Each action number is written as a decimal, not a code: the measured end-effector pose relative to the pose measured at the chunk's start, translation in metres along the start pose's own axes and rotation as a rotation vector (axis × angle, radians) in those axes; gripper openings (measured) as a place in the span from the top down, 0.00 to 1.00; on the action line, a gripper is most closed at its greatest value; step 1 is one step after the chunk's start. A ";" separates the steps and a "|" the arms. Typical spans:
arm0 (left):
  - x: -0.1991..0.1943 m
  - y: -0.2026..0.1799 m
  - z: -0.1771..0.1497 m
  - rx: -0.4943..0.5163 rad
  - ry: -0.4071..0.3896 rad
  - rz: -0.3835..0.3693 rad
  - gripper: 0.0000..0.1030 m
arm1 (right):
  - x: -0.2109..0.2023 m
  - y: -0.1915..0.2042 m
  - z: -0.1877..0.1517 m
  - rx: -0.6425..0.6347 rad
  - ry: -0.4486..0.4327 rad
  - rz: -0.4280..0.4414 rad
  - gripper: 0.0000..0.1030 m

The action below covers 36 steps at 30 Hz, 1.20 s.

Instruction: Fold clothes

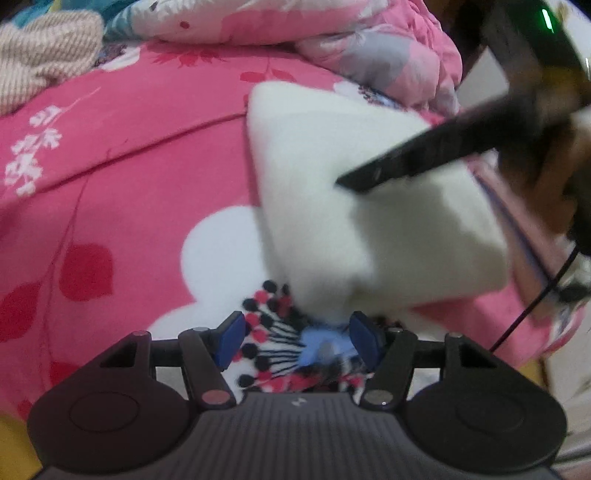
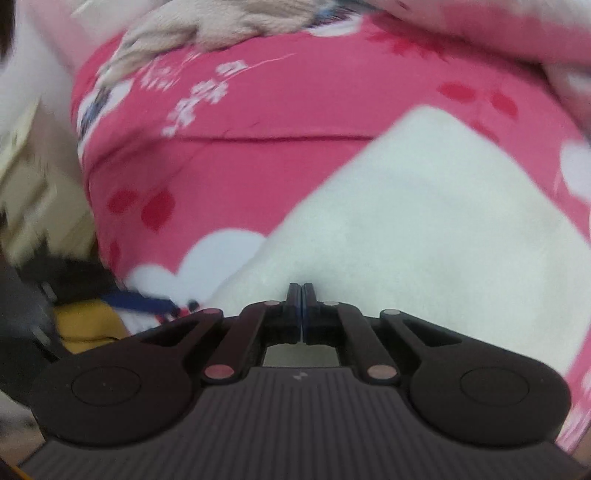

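A white folded garment [image 1: 369, 206] lies on a pink flowered bedsheet [image 1: 140, 173]. My left gripper [image 1: 299, 341] is open and empty, its blue pads just short of the garment's near corner. My right gripper [image 1: 351, 181] reaches in from the upper right in the left wrist view, its tip over the middle of the garment. In the right wrist view my right gripper [image 2: 302, 295] is shut with its jaws together at the near edge of the white garment [image 2: 424, 221]. I cannot tell whether cloth is pinched between them.
A beige knit garment [image 1: 40, 51] lies at the back left of the bed. A pink flowered quilt [image 1: 332, 33] is heaped along the back. The bed's left edge with yellow and dark items [image 2: 85, 321] shows in the right wrist view.
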State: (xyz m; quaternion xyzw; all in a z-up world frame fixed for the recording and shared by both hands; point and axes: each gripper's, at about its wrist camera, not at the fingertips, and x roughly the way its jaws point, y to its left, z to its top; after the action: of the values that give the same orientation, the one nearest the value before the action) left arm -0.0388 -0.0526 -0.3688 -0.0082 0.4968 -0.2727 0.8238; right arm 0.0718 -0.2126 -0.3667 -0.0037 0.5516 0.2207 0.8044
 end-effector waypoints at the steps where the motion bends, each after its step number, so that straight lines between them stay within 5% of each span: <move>1: 0.002 -0.001 -0.001 0.005 -0.011 0.007 0.39 | -0.002 0.000 -0.001 -0.004 0.003 0.008 1.00; 5: 0.018 -0.004 0.005 -0.008 -0.045 -0.006 0.39 | -0.001 0.001 0.001 -0.018 0.022 0.024 1.00; 11: 0.021 0.004 0.005 0.027 -0.086 0.077 0.38 | -0.006 0.014 -0.004 -0.091 0.030 -0.011 1.00; 19: 0.022 0.022 0.002 -0.052 -0.089 0.031 0.37 | -0.012 0.021 -0.006 -0.126 0.022 -0.036 1.00; 23: 0.021 0.024 0.002 -0.039 -0.078 0.017 0.37 | -0.038 0.051 -0.004 -0.253 0.004 0.009 0.96; 25: 0.022 0.024 0.003 -0.051 -0.072 0.014 0.37 | -0.040 0.065 -0.011 -0.291 0.035 0.069 0.97; 28: 0.025 0.022 0.002 -0.055 -0.047 0.025 0.37 | -0.002 0.068 -0.040 -0.339 0.162 -0.005 1.00; 30: 0.025 0.017 0.002 -0.033 -0.031 0.039 0.37 | 0.020 0.058 -0.062 -0.327 0.161 -0.037 1.00; 36: 0.002 0.024 0.003 -0.041 0.035 -0.001 0.39 | -0.006 0.053 -0.048 -0.171 0.133 -0.010 1.00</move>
State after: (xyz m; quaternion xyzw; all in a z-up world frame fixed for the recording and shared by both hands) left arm -0.0250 -0.0338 -0.3761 -0.0208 0.5168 -0.2629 0.8145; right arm 0.0084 -0.1794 -0.3676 -0.0897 0.5827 0.2623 0.7639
